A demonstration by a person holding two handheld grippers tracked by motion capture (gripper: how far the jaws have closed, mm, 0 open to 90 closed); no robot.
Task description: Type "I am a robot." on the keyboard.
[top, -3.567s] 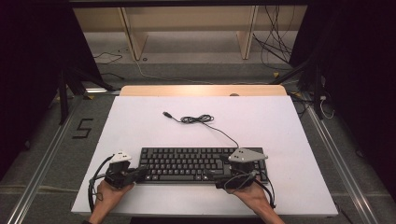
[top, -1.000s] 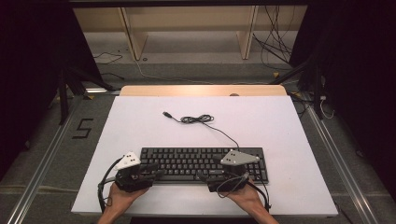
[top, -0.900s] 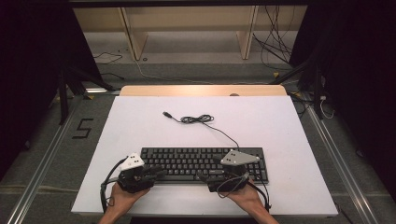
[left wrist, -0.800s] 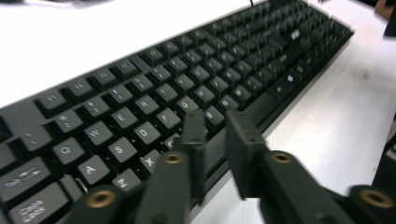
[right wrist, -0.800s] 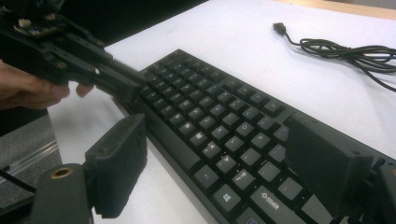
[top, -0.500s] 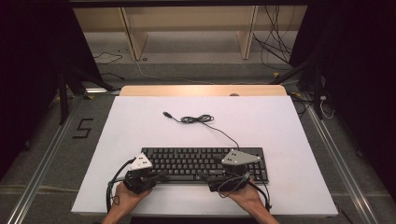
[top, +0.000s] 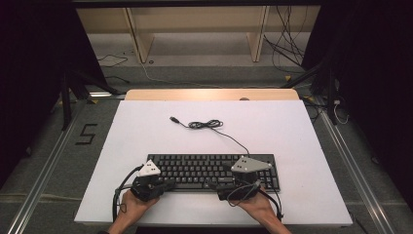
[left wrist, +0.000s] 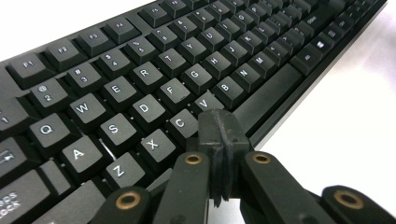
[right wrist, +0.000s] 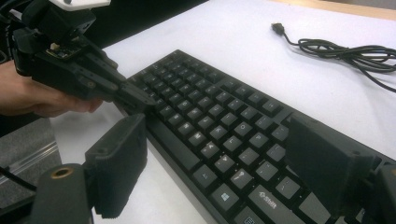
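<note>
Black plastic keyboard (top: 214,170) lies flat on the white surface (top: 146,126); left hand-held gripper (left wrist: 219,128), jaws together, pokes keys like a fingertip, while right hand-held gripper (right wrist: 219,163), jaws apart, straddles the keyboard's front edge.

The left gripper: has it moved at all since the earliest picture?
Yes. The left gripper has shifted right along the keyboard, from beyond its left end to over its front-left keys.

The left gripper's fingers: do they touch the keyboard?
Cannot tell. In the left gripper view the shut fingers sit over the keyboard near the C and V keys; no contact or gap shows plainly.

White table (top: 146,126), wooden shelf legs (top: 136,39) behind
</note>
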